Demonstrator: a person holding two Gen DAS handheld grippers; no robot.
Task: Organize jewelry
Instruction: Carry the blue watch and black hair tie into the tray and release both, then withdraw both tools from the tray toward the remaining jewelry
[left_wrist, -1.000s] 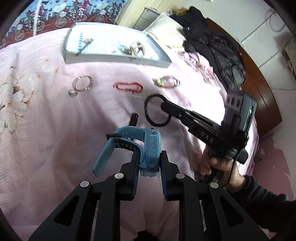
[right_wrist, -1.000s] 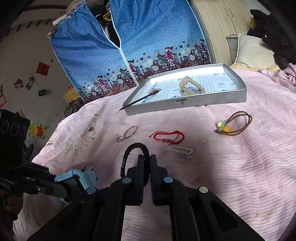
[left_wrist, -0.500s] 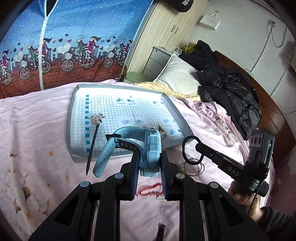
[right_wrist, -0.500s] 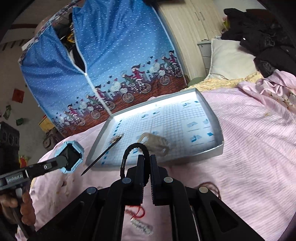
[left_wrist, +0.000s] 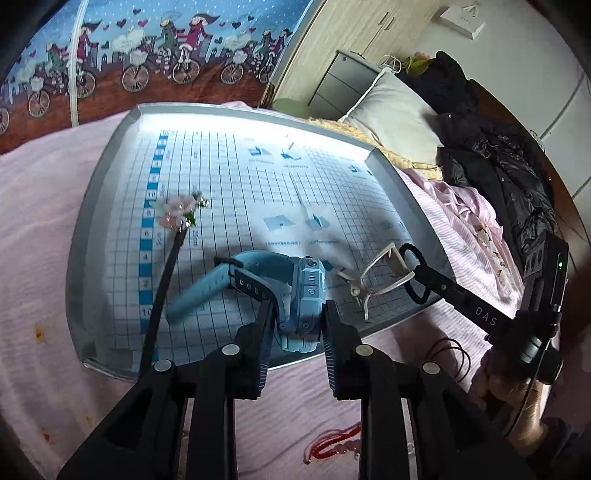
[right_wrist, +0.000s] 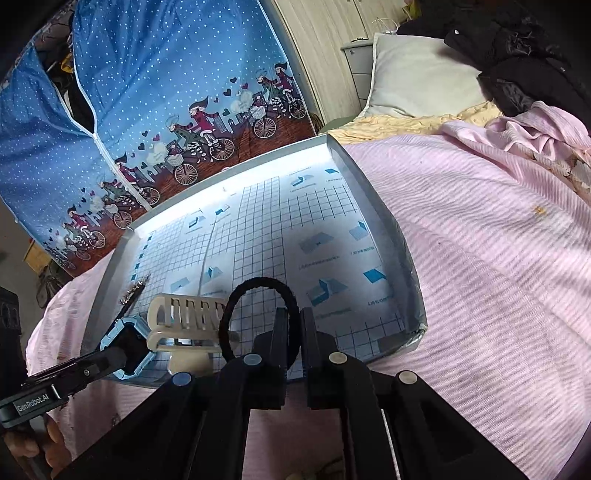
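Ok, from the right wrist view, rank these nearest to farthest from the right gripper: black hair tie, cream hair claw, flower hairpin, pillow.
1. black hair tie: clamped in the right gripper.
2. cream hair claw: just left, in the tray.
3. flower hairpin: farther left, in the tray.
4. pillow: far back, upper right.

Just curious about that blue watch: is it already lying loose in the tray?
No, the blue watch is clamped between the left gripper's fingers above the tray.

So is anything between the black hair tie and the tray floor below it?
Partly: the beige hair clip lies just left of the hair tie; the tray floor to its right is bare.
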